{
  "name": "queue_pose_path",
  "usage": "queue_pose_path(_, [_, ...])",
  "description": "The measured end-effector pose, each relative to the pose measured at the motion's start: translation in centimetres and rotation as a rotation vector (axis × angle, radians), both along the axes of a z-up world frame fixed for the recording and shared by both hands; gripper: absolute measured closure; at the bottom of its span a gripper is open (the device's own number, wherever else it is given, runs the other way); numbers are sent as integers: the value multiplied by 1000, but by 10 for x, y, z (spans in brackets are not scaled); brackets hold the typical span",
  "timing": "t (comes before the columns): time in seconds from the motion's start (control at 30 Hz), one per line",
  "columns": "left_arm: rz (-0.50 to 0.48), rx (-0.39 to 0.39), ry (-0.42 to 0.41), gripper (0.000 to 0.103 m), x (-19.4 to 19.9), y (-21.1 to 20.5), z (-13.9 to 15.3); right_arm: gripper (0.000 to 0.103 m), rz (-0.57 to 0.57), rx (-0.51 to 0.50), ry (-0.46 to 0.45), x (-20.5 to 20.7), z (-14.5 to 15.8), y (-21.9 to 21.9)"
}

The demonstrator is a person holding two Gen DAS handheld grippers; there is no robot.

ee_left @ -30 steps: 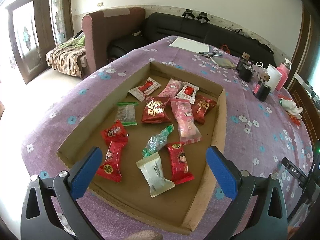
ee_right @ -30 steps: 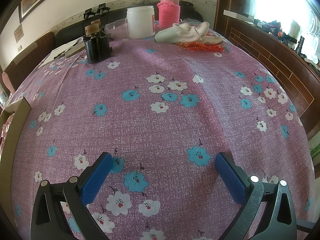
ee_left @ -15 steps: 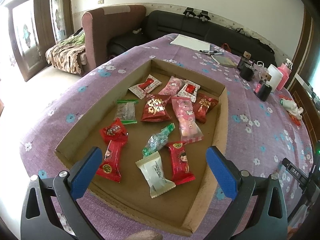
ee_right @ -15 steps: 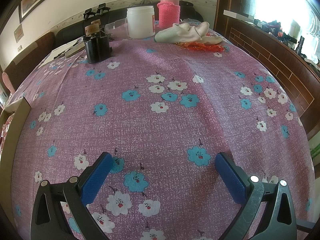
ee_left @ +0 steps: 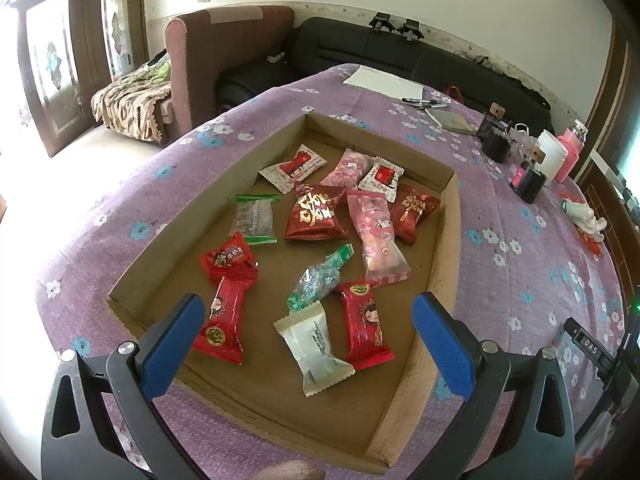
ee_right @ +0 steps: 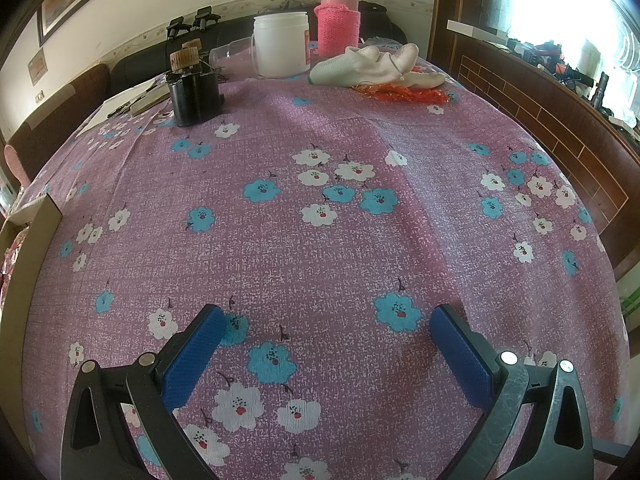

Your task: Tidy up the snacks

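Note:
A shallow cardboard box (ee_left: 446, 248) lies on the purple flowered tablecloth and holds several wrapped snacks: a white packet (ee_left: 314, 346), red packets (ee_left: 366, 330) (ee_left: 224, 318) (ee_left: 229, 258), a green crinkled candy (ee_left: 318, 278), a pink packet (ee_left: 376, 236), dark red pouches (ee_left: 316, 212) and a clear green-edged packet (ee_left: 254, 220). My left gripper (ee_left: 308, 338) is open and empty, above the box's near end. My right gripper (ee_right: 326, 346) is open and empty over bare tablecloth. The box's edge (ee_right: 24, 264) shows at the left of the right wrist view.
At the table's far side stand a white tub (ee_right: 282, 44), a pink bottle (ee_right: 338, 20), black jars with cork lids (ee_right: 194, 88), white cloth (ee_right: 372, 64), orange netting (ee_right: 400, 92), and paper with pens (ee_left: 384, 82). A wooden ledge (ee_right: 560, 128) runs on the right. Sofas (ee_left: 400, 52) stand behind.
The left wrist view has shifted slightly, so the box sits a little lower and closer in view. The right gripper has not moved.

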State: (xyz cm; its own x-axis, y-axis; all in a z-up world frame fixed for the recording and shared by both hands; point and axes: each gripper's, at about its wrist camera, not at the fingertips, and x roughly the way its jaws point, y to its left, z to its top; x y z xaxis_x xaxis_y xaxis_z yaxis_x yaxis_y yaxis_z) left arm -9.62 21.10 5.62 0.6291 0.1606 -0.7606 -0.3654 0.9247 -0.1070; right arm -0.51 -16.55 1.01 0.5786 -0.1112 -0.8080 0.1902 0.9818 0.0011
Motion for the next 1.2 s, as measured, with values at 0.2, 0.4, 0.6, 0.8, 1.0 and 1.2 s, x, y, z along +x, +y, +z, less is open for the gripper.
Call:
queue_pose_path(0.2, [6, -4, 4, 0, -2, 2, -1, 0, 0, 0, 0, -1, 0, -2])
queue_pose_path(0.4, [7, -3, 8, 0, 0, 2, -4, 0, 0, 0, 0, -1, 0, -2])
queue_pose_path(0.6, [10, -5, 6, 0, 0, 4, -3, 0, 0, 0, 0, 0, 0, -1])
queue_pose_path(0.8, [20, -20, 16, 0, 0, 8, -6, 0, 0, 0, 0, 0, 0, 0])
queue_pose_path(1.0, [21, -21, 22, 0, 1, 9, -6, 0, 0, 0, 0, -1, 0, -2])
queue_pose_path(1.2, [29, 5, -3, 0, 5, 15, 6, 0, 0, 0, 0, 0, 0, -1])
